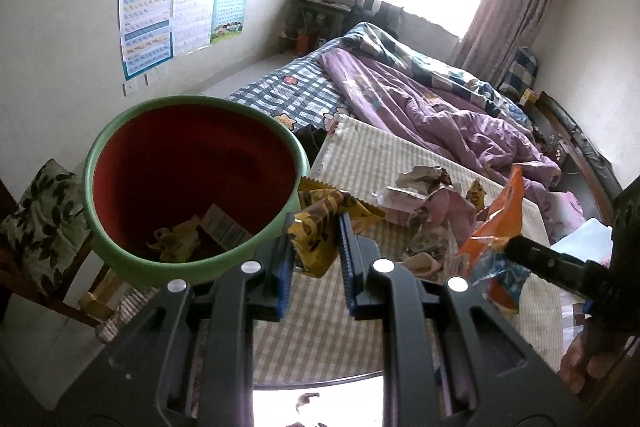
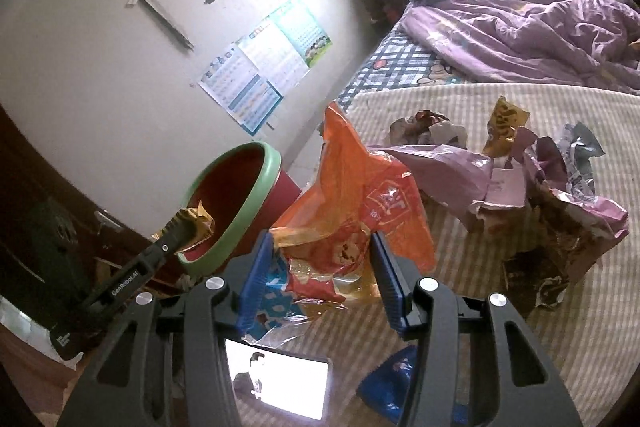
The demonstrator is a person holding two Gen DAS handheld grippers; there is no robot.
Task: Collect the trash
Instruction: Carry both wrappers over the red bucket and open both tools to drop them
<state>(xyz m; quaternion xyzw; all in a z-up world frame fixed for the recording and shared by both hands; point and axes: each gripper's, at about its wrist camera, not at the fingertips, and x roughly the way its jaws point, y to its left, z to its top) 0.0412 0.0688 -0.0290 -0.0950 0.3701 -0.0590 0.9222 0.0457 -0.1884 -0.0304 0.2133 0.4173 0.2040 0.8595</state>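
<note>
My left gripper (image 1: pixel 316 231) is shut on a yellow snack wrapper (image 1: pixel 320 227) and holds it just right of the rim of the red bin with a green rim (image 1: pixel 192 187). Some wrappers lie in the bin's bottom. In the right wrist view the left gripper (image 2: pixel 188 227) holds the yellow wrapper (image 2: pixel 196 221) over the bin's (image 2: pixel 248 211) mouth. My right gripper (image 2: pixel 320 263) is shut on an orange snack bag (image 2: pixel 352 203), lifted above the striped mat (image 2: pixel 520 327). The orange bag also shows in the left wrist view (image 1: pixel 496 227).
A pile of crumpled wrappers (image 2: pixel 540 187) lies on the mat on the bed. A blue wrapper (image 2: pixel 392 379) lies near my right gripper. A purple quilt (image 1: pixel 432 107) covers the bed behind. A chair with a leaf cushion (image 1: pixel 40 219) stands left of the bin.
</note>
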